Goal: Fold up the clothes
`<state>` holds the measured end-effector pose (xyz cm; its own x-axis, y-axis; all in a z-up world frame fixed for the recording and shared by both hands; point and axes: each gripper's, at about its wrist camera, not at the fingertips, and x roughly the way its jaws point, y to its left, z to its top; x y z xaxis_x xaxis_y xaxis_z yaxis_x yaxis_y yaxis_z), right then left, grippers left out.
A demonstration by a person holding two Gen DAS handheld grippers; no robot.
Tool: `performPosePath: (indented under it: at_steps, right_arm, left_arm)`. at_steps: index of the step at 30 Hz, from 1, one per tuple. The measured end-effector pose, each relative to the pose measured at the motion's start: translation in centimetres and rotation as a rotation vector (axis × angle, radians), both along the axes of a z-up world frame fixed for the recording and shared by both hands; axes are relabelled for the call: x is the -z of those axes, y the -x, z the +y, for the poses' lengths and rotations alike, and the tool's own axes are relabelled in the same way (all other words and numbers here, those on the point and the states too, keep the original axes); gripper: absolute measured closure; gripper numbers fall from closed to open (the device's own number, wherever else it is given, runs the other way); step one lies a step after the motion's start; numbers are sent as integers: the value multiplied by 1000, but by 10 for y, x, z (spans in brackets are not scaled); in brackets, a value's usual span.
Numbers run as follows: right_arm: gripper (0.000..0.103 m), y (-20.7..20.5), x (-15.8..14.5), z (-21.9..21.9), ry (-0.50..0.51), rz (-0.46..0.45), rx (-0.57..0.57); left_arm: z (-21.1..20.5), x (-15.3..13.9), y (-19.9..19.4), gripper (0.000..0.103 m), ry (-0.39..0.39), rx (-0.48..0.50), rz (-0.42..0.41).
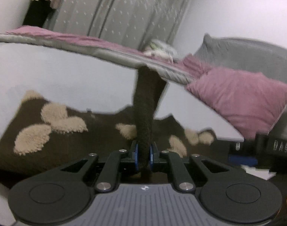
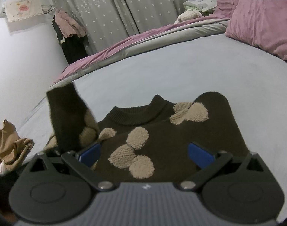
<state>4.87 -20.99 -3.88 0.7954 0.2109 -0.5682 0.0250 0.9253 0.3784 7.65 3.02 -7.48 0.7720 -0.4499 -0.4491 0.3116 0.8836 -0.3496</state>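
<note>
Pale-blue bed carrying thick brown knit sweater, spread flat: soft, limp, probably light, non-slip. Sleeve clamped in left gripper, best taken near cuff. Right gripper spread apart above body, empty.

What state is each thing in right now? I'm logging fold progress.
Brown sweater: front up on the bed, not yet folded.
Sweater sleeve: lifted, pinched in the left gripper.
Left gripper: shut on the sleeve.
Right gripper: open over the sweater body, holding nothing.
Pink pillow: lying at the bed's head.
Bed sheet: spread flat.
Tan garment: crumpled at the bed's edge.
</note>
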Motion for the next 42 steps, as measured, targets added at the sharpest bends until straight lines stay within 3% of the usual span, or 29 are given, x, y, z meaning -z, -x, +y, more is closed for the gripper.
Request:
performPosePath:
  at_steps: [2,7,14,19,21,28,38,40,42]
  right_arm:
    - [0,0,1,-1,-9,3,0]
    - [0,-2,2,-3,-35,16,-5]
    - [0,-5,8,-5,-100,42,0]
    - [2,-6,14,-9,-159,53,22]
    - [9,-6,17,-11,-191,54,37]
    - [16,-13,30,-11,-342,64,31]
    - [29,-27,36,16,-313,39,17]
    - [34,-29,37,20,-304,26,24]
    - [45,-32,39,24,-302,14,26]
  left_arm:
    - [-5,3,0,91,-15,17,23]
    - [-10,-3,0,65,-38,99,65]
    - [-12,-15,6,45,-92,189,92]
    - [-3,-24,7,12,-76,198,120]
    - [0,-26,6,5,-80,180,132]
    - [19,-30,1,1,-58,145,195]
    - [55,-29,-9,0,11,31,237]
    - [63,-29,-10,0,20,7,237]
    - [70,-29,-11,0,24,-20,236]
